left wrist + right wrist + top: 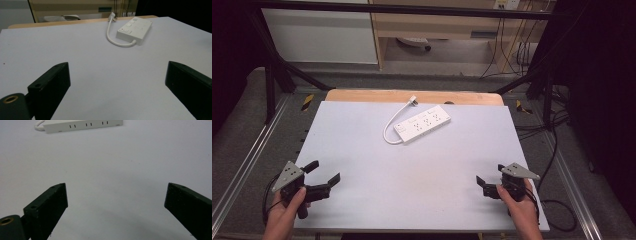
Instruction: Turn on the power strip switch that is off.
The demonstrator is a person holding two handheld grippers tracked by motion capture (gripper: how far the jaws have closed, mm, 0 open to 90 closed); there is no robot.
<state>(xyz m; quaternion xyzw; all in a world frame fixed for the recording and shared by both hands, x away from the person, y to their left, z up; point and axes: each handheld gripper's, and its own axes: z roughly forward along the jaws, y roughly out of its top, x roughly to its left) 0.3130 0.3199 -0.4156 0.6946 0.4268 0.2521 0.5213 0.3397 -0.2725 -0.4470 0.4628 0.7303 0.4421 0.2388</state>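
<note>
A white power strip lies at the far middle of the counter. The left gripper and right gripper hover near the front corners. Both have their fingers spread wide, holding nothing.

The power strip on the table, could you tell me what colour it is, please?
White, cord included; the power strip shows best in the left gripper view.

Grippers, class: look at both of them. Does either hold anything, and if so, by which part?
Nothing is held. The left gripper and the right gripper both stand open over the bare table, well apart from the power strip.
</note>
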